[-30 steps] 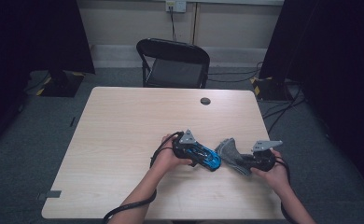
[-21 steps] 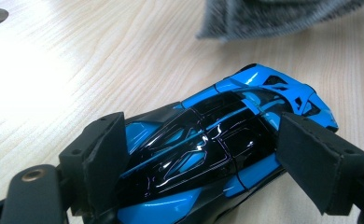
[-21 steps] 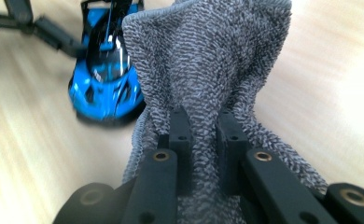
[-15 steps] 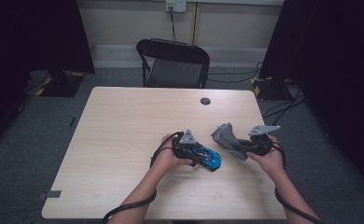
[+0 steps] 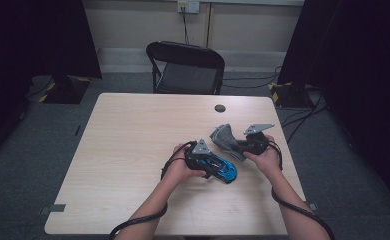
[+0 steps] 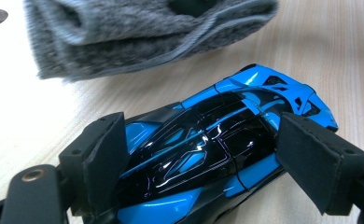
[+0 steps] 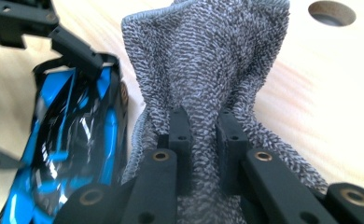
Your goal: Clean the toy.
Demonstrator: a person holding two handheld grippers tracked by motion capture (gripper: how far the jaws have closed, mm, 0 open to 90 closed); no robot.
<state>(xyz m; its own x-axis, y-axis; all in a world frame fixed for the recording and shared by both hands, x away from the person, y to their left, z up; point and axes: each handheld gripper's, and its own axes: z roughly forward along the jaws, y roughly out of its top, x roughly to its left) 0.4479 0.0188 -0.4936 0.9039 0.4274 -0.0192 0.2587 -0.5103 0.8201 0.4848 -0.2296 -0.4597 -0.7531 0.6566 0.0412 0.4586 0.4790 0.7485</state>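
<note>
Since a second ago my right gripper, pinching the grey cloth, lifted off the toy car; the car, clamped in my left gripper, lies just beside it.

A pale wood-grain counter with rounded corners stands on a grey carpeted floor. Near its far edge, toward the far right corner, sits a small round dark cable hole, which also shows at the top right of the right gripper view. Just beyond the far edge stands a black folding chair with a padded seat, facing the counter. Behind the chair runs a cream wall with a white socket plate, and a cable hangs down from it. Black curtains hang at both sides, and black cables lie on the floor off the far right corner.
</note>
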